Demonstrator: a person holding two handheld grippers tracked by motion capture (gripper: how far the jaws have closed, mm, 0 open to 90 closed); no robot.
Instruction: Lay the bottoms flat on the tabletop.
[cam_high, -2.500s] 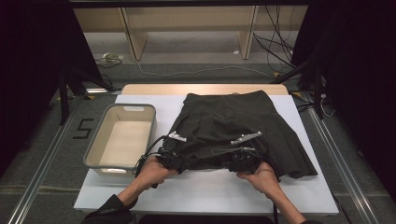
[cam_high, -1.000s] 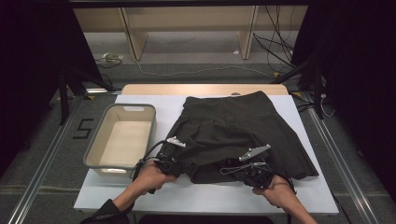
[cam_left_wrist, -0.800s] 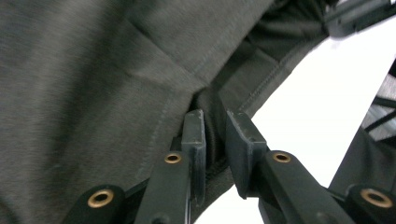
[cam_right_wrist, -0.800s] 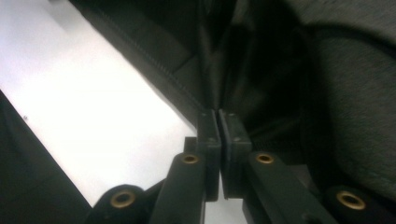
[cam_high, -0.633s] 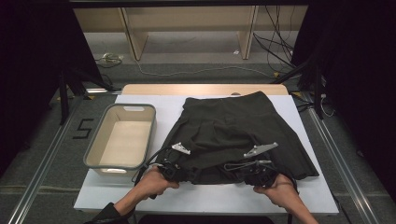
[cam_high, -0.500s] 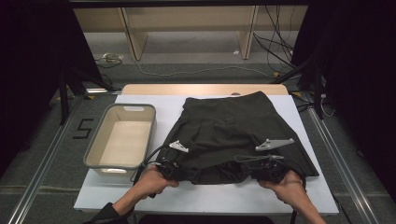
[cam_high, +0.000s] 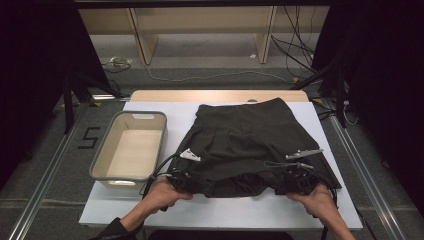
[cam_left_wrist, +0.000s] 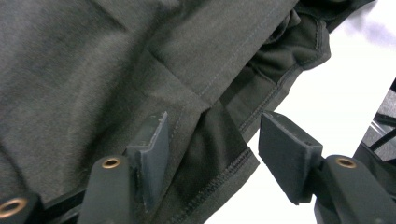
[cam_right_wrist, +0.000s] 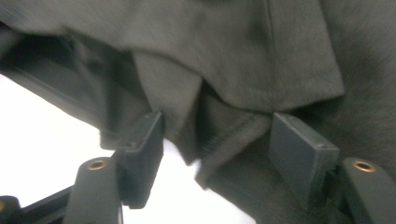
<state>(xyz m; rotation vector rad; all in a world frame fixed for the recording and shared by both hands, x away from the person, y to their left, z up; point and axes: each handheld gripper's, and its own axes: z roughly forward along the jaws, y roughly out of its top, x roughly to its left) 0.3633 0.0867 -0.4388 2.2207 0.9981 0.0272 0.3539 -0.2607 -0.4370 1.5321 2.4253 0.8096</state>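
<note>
1. On the white table (cam_high: 150, 215), high view: the dark skirt (cam_high: 250, 140) lies spread flat, right of the empty beige basket (cam_high: 129, 148). Both hands now sit wider apart along its near hem than a second ago; the right one has slid outward, stretching the edge.
2. Left gripper view: left gripper (cam_left_wrist: 210, 154) jaws have just been opening. Hem corner sits between the pads, not clamped.
3. Right gripper view: right gripper (cam_right_wrist: 215, 144) likewise has just been opening; folded hem edge lies loose in the gap, frame slightly blurred.
4. Read: both grips released, spreading step looks done, skirt ready for folding.
</note>
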